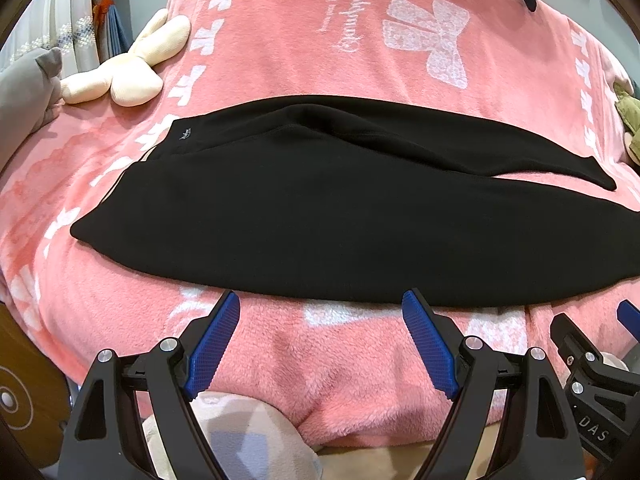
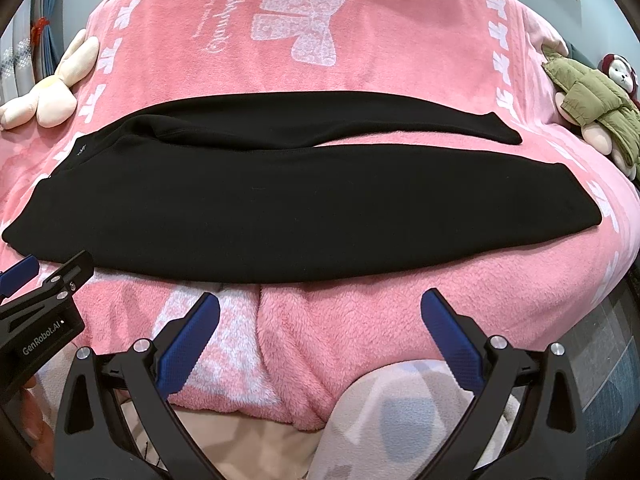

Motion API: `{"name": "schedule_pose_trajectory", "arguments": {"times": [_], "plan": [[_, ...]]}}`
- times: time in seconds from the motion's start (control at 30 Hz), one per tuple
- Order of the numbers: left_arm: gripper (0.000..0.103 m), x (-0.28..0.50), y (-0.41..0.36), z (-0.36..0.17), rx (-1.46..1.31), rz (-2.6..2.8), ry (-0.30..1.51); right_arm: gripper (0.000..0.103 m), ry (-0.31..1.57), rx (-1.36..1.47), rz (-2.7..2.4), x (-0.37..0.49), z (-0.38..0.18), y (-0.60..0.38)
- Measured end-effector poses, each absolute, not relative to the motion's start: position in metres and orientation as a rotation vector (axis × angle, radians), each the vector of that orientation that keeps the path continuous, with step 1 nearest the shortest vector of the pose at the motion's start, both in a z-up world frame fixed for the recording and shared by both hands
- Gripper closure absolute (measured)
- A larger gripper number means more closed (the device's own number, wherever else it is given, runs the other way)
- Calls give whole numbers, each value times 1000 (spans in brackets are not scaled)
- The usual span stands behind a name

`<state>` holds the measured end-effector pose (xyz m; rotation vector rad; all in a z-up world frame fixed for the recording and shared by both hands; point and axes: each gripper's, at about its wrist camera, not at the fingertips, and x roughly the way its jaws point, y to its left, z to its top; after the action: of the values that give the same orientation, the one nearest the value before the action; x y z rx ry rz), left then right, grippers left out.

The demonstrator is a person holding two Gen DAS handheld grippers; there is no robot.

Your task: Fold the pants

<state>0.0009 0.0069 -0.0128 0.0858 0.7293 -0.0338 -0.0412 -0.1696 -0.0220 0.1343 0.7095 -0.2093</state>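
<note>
Pants (image 1: 320, 208): black, laid flat and sideways across a pink blanket (image 1: 304, 56) on a bed. Waistband to the left, with a small pale label near its corner; two legs run to the right, the far leg lying slightly apart from the near one so a thin wedge of pink shows between the cuffs (image 2: 400, 142). Unfolded.

Left gripper (image 1: 320, 312): blue-padded fingers (image 1: 214, 344) spread wide, holding nothing, hovering over bare blanket just short of the near edge of the pants.

Right gripper (image 2: 320, 312): fingers (image 2: 188, 344) likewise spread wide and empty, just short of the same edge, farther toward the leg end. Each gripper shows at the margin of the other's view.

Blanket: fleecy, printed with a large white bow (image 2: 302, 24), script lettering and rows of small white bows along both sides.

Soft toys: a cream one (image 1: 128, 64) at the left edge of the bed; one in a green padded jacket (image 2: 588, 100) at the right edge, well apart from the pants.
</note>
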Motion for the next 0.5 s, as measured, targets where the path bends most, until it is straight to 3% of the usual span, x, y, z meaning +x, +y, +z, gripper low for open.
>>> {"name": "schedule_pose_trajectory", "arguments": {"times": [0.5], "plan": [[22, 1, 9, -15, 87, -37, 736, 5, 712, 134, -207, -41, -23, -169]]}}
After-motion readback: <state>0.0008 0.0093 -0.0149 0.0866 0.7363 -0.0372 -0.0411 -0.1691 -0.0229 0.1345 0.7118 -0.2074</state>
